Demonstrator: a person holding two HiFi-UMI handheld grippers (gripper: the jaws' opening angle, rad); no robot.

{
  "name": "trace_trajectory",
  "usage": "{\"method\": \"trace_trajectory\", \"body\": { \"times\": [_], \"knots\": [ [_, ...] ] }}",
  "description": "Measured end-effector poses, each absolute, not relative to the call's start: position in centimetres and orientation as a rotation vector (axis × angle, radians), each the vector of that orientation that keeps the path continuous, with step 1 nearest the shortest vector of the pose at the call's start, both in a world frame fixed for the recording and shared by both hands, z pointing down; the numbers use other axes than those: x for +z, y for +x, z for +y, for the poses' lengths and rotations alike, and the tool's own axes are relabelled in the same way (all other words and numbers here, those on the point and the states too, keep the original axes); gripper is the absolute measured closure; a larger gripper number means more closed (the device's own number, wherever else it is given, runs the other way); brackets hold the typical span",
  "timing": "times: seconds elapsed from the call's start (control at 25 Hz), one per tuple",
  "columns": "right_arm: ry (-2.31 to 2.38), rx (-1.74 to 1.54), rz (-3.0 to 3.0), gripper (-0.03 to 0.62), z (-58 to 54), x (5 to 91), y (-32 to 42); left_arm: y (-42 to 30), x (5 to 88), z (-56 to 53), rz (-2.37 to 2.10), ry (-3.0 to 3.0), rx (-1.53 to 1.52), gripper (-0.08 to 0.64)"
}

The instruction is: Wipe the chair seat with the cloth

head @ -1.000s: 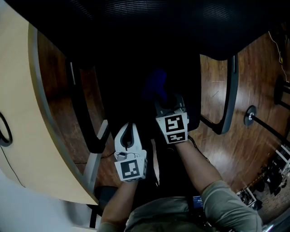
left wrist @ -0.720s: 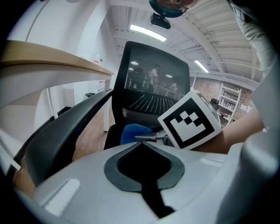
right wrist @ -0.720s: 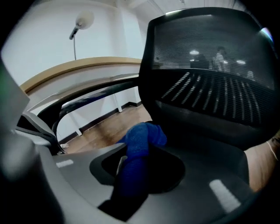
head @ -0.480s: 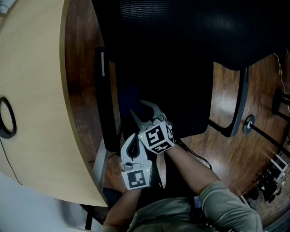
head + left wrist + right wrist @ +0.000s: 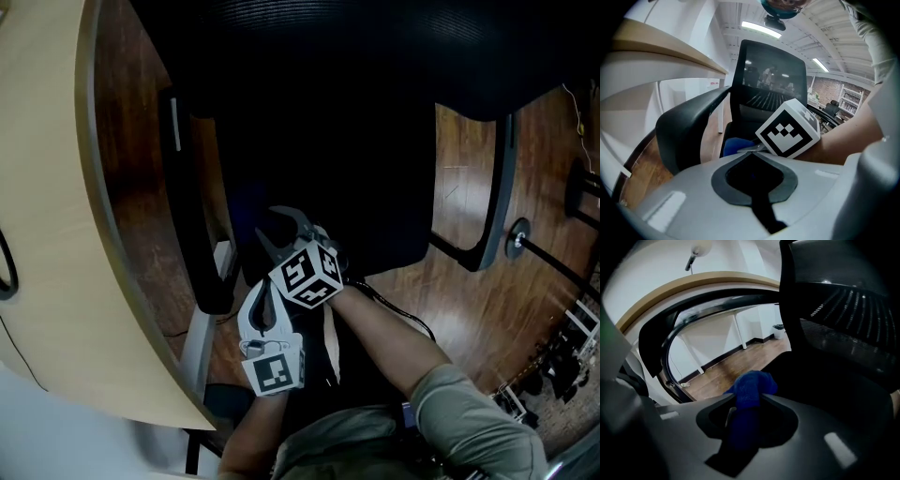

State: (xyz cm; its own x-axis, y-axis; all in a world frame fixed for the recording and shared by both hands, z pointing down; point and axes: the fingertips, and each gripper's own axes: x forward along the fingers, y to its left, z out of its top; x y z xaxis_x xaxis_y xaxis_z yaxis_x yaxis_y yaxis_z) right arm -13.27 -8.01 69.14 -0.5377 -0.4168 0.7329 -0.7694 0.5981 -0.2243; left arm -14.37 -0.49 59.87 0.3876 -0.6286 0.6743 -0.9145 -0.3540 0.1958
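Observation:
The black chair seat (image 5: 361,178) fills the middle of the head view. My right gripper (image 5: 279,227) is over the seat's front left part, near the left armrest (image 5: 192,225), and is shut on the blue cloth (image 5: 752,382). The cloth bunches out past the jaw tips of my right gripper (image 5: 747,398) onto the seat; in the head view it is only a dim blue patch (image 5: 247,208). My left gripper (image 5: 265,302) hangs just behind, at the seat's front edge. Its jaws are shut on nothing (image 5: 752,151), and its view shows the cloth (image 5: 735,143) beside the right gripper's marker cube (image 5: 788,133).
A curved wooden desk (image 5: 56,234) runs close along the left of the chair. The mesh backrest (image 5: 375,47) stands at the far side and the right armrest (image 5: 497,187) at the right. Wood floor (image 5: 469,309) and a metal stand base (image 5: 516,239) lie to the right.
My right gripper has swept left across the seat with the cloth and rolled, so its cube now sits just above the left gripper. My left gripper shifted a little.

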Motion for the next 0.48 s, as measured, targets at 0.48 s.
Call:
{"method": "trace_trajectory", "body": {
  "times": [0.48],
  "knots": [
    [1.315,0.784,-1.957,0.485,-6.2,67.7,3.0,-4.9,58.1,-0.1,-1.169,2.285,0.728,0.557]
  ]
}}
